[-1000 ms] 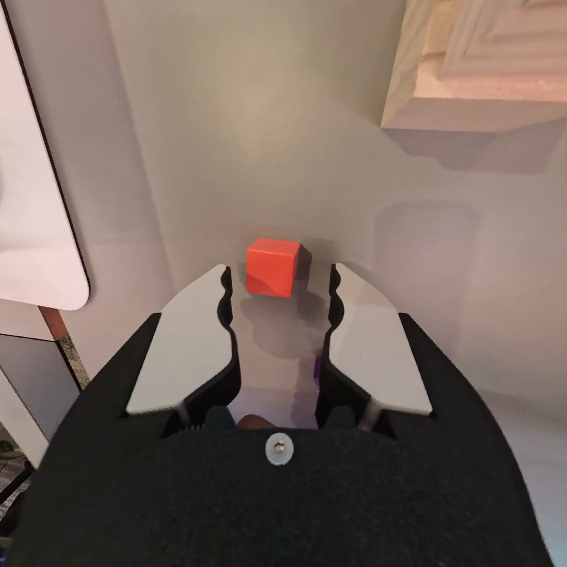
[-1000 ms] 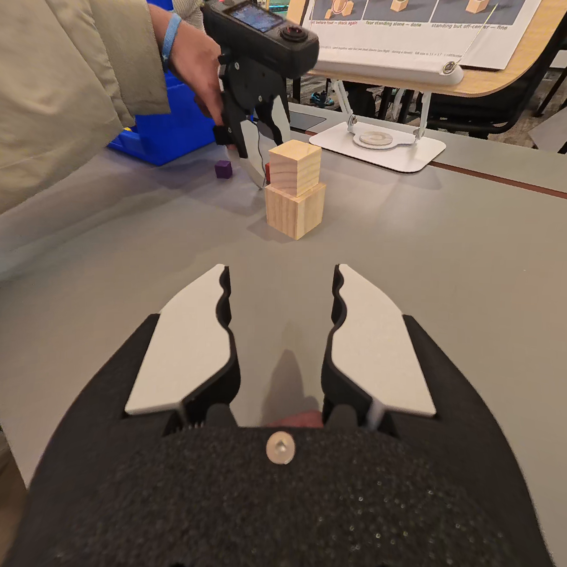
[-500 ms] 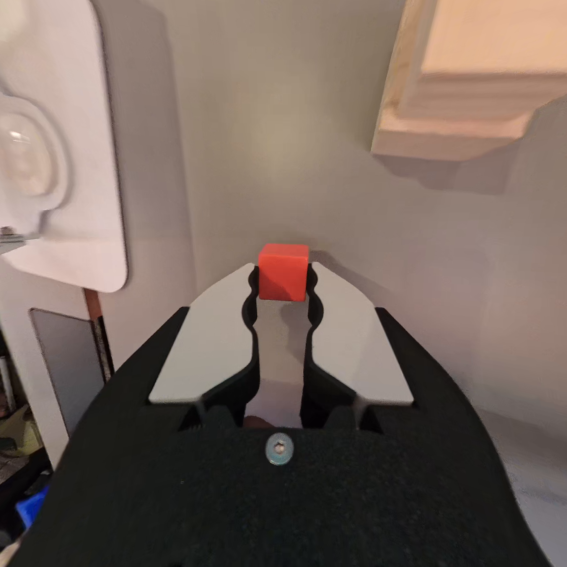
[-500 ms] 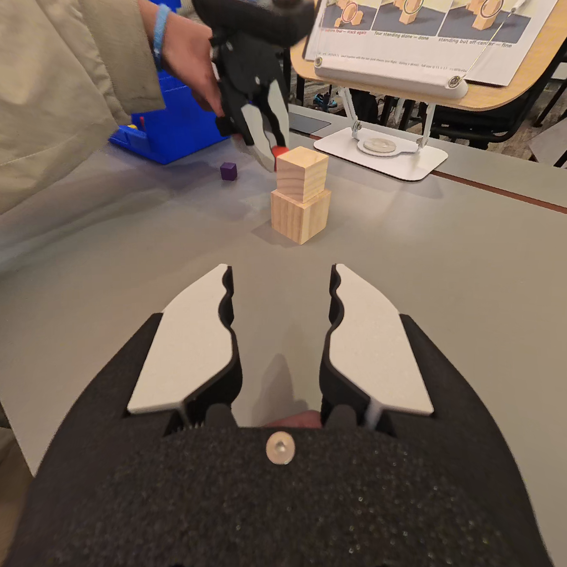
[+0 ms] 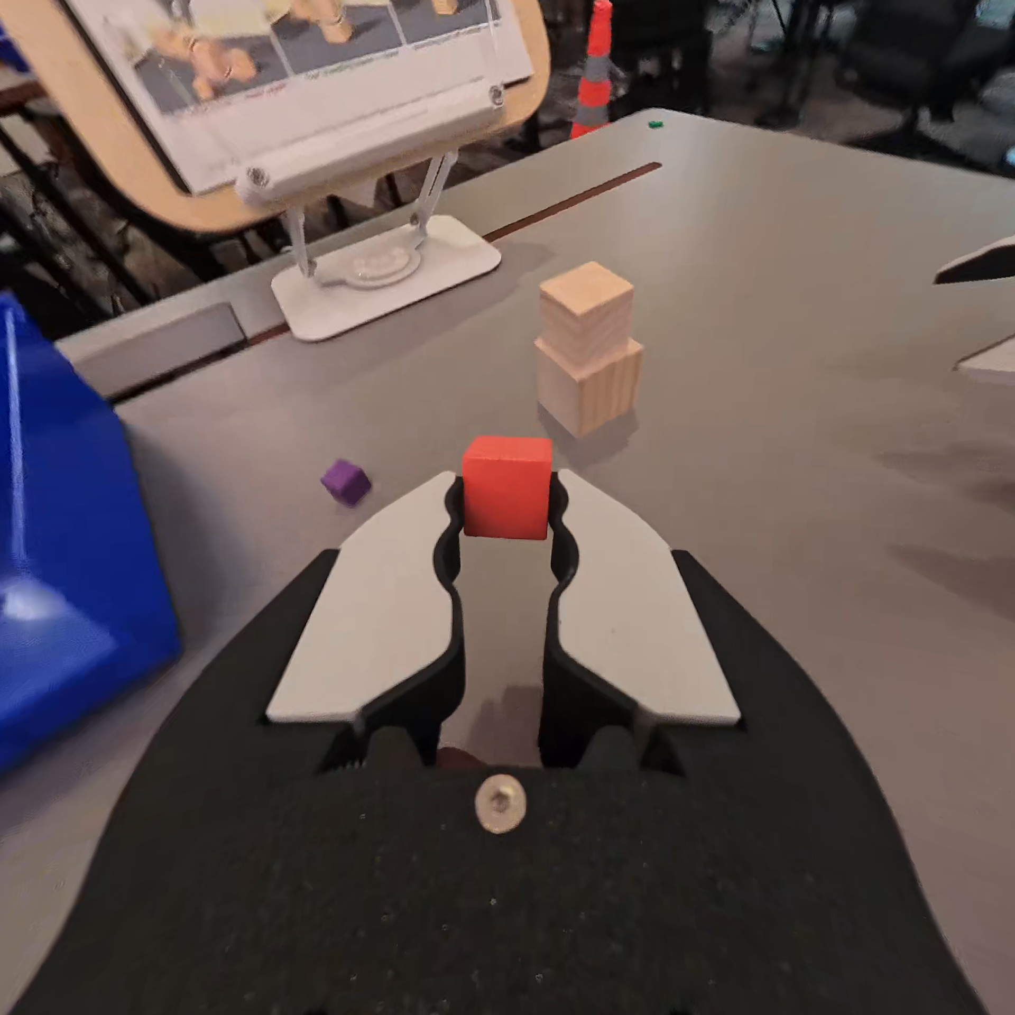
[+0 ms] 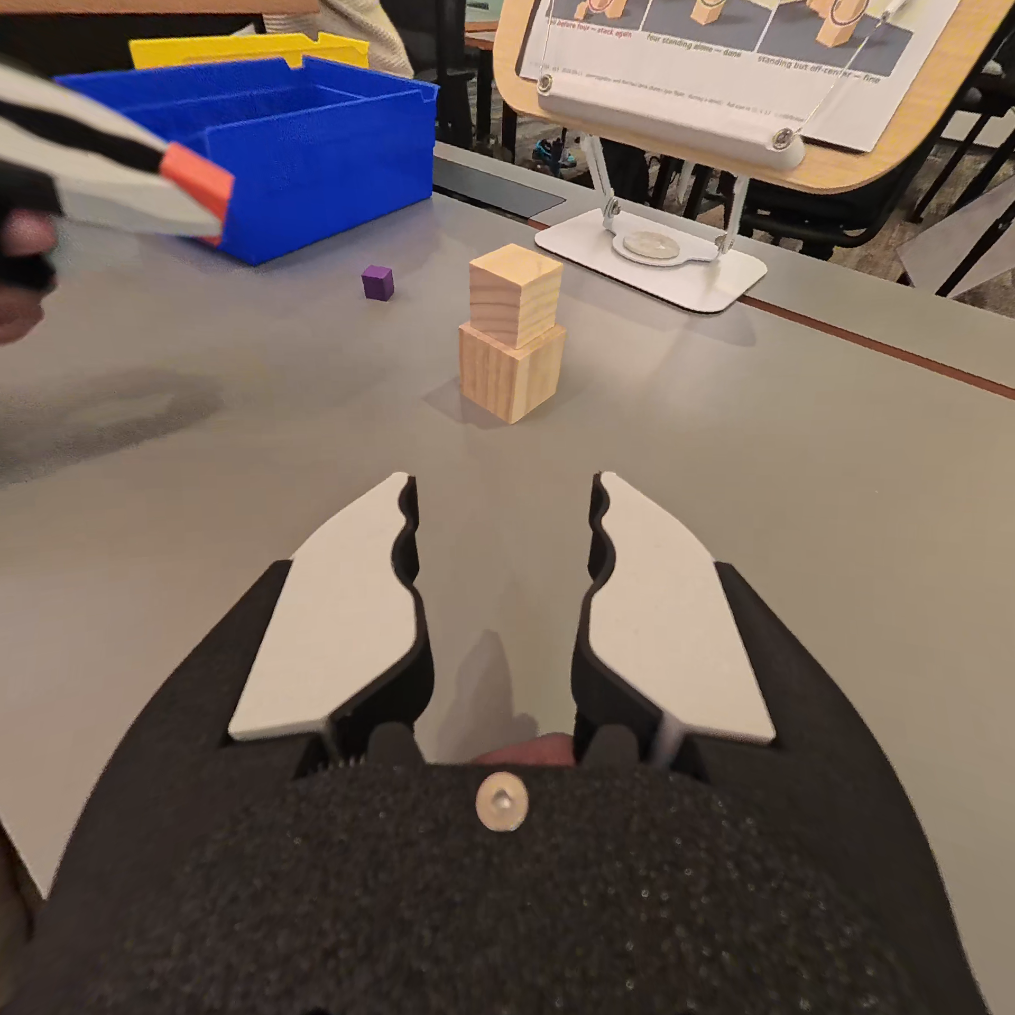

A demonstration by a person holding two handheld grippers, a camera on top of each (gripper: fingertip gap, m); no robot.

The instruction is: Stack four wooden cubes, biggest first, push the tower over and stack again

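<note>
I've got a smooth matte grey tabletop [image 6: 714,467] under both cams. At far left sits a glossy blue plastic bin w/ inner dividers [image 6: 307,143]; at the far edge, a rounded wooden board on a white metal stand [image 6: 659,258] carries a printed sheet.

Mid-table, two pale pine cubes w/ visible grain are stacked: the bigger pine cube [image 6: 511,371] below, the smaller pine cube [image 6: 516,296] on top, twisted a bit off square.

My left gripper [image 5: 505,494] is clamped on a painted red wooden cube [image 5: 506,494], pinched at the wavy black pads near the tips and held above the table, short of the stack. My right gripper [image 6: 502,483] is spread wide w/ nothing in it (low, facing the stack).

A tiny purple cube [image 6: 378,282] lies on the table, left of the stack.
</note>
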